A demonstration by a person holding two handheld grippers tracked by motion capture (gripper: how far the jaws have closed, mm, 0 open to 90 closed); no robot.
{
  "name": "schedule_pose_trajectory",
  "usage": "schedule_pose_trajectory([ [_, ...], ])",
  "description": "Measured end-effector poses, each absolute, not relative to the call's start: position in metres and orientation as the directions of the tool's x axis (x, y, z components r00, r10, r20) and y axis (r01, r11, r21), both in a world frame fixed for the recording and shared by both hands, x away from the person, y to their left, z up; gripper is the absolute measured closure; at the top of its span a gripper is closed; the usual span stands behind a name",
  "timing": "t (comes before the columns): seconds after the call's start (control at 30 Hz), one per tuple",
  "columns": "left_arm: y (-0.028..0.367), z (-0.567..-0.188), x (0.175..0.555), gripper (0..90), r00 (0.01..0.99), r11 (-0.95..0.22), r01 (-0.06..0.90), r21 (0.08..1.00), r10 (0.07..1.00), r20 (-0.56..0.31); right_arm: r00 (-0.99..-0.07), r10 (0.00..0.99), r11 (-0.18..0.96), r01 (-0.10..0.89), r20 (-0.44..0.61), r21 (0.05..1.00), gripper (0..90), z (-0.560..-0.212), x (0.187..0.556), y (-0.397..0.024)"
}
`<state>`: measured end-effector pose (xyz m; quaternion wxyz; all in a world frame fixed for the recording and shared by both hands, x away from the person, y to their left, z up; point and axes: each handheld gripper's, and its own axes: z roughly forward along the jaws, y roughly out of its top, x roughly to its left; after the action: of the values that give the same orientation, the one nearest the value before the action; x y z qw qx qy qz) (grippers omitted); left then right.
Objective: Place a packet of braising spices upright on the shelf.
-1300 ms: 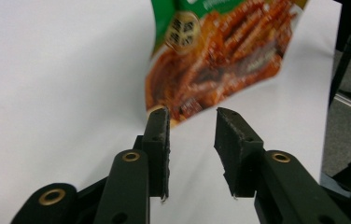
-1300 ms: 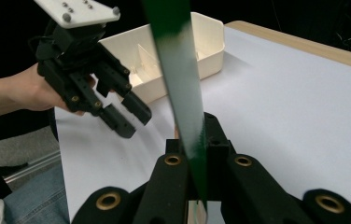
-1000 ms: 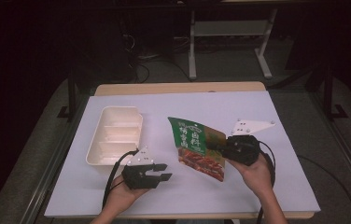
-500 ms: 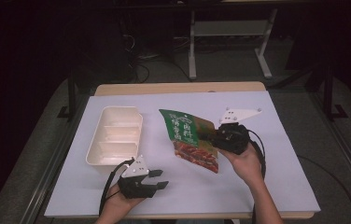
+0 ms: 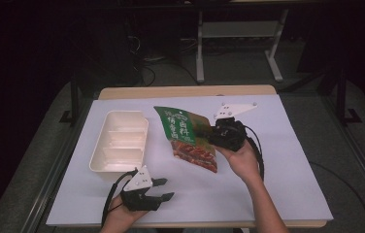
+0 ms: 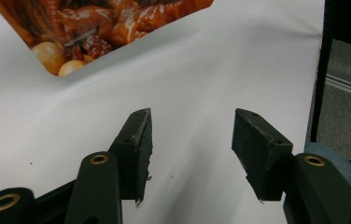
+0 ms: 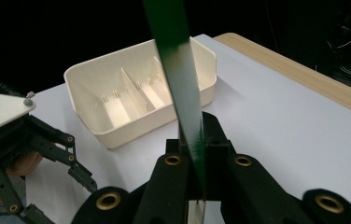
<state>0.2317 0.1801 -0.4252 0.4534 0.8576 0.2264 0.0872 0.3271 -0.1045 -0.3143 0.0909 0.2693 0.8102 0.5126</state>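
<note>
A green food pouch (image 5: pixel 186 136) with a picture of braised meat is held above the table's middle, tilted toward the tray. My right gripper (image 5: pixel 215 134) is shut on its right edge; in the right gripper view the pouch (image 7: pixel 178 79) shows edge-on as a green strip rising between the closed jaws. A cream tray (image 5: pixel 120 141) with three compartments lies left of the pouch, empty. My left gripper (image 5: pixel 167 189) is open near the table's front edge, nothing between its fingers (image 6: pixel 138 140). The pouch's lower corner (image 6: pixel 103 32) shows beyond it.
A white sheet (image 5: pixel 277 160) covers the table, with a wooden edge (image 5: pixel 185 91) at the back. The tray (image 7: pixel 141 93) lies beyond the right gripper, and the left gripper (image 7: pixel 33 140) shows at that view's left. A metal stand (image 5: pixel 239 34) is behind the table.
My right gripper has carried the pouch left and slightly farther back, toward the tray. My left gripper has drawn back toward the front edge of the table, still open.
</note>
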Motion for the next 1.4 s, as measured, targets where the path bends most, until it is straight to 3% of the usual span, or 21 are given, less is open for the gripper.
schedule_pose_trajectory([
  [1.4, 0.181, -0.429, 0.23, 34.6, 0.883, -0.496, 0.307, 0.812, 0.468, -0.049, -0.885, 0.458, 0.337, 0.265, 0.089, 0.904, 89.8, -0.277, 0.361, -0.029],
])
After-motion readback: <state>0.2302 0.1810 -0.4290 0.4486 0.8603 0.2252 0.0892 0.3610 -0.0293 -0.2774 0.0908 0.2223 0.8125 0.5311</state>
